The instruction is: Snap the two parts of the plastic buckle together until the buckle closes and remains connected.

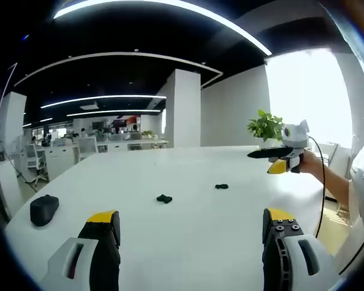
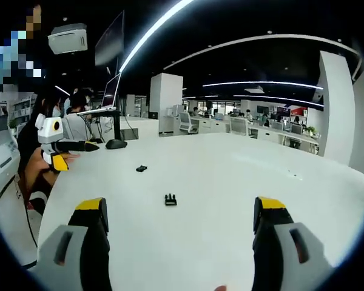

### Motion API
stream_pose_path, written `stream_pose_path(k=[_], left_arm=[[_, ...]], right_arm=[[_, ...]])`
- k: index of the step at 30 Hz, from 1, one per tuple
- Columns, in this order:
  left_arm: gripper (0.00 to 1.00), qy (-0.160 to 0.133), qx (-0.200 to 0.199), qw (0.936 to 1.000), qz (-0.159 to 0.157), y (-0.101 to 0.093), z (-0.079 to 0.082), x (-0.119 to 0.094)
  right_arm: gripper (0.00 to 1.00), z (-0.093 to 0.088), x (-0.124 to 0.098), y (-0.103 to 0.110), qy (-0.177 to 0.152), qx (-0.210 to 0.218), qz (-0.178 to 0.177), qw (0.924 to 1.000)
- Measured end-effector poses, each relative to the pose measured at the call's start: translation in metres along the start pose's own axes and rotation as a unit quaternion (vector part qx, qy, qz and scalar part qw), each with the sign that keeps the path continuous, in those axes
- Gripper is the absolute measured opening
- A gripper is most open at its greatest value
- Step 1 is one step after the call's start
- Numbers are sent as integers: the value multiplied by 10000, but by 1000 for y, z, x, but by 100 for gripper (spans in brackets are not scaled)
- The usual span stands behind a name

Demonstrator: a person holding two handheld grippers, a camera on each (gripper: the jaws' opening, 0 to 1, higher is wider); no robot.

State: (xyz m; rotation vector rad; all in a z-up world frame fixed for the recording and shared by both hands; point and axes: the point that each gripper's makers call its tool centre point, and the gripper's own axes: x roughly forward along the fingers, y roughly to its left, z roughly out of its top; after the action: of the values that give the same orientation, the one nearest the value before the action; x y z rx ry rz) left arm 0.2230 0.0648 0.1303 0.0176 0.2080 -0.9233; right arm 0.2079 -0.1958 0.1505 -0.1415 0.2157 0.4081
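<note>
Open-plan office, large white table (image 1: pixel 188 230). Two small black plastic buckle halves (image 1: pixel 164 198) (image 1: pixel 221 186) lie apart mid-surface, touching neither gripper. Left gripper (image 1: pixel 191 227) jaws wide, empty. Right gripper (image 2: pixel 179 218) jaws wide, empty. Black computer mouse (image 1: pixel 43 210) near the table's edge.

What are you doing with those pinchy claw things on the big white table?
A person holds a gripper in each hand. The left gripper and right gripper are both open, holding nothing. Two small black buckle parts lie apart on the white table, not yet snapped together.
</note>
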Motion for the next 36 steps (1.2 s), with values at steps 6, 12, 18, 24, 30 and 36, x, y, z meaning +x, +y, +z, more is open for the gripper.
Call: stream_pose_path(k=[6, 12, 18, 24, 30, 36], left_arm=[[99, 41, -17, 10000, -24, -1, -3, 1], [99, 73, -63, 9999, -87, -4, -7, 2], [99, 93, -60, 9999, -125, -5, -7, 3], [99, 27, -108, 9998, -148, -7, 1, -2], [99, -80, -30, 10000, -49, -6, 12, -8], [99, -91, -42, 9999, -20, -6, 13, -10]], right_arm=[[100, -2, 12, 1, 145, 26, 135, 9998], [100, -6, 26, 3, 305, 274, 176, 9990], [100, -13, 41, 12, 530, 289, 303, 9977], [100, -15, 51, 19, 562, 407, 390, 9968], [99, -24, 56, 21, 725, 517, 396, 9952], [96, -30, 61, 16, 880, 572, 221, 9942]])
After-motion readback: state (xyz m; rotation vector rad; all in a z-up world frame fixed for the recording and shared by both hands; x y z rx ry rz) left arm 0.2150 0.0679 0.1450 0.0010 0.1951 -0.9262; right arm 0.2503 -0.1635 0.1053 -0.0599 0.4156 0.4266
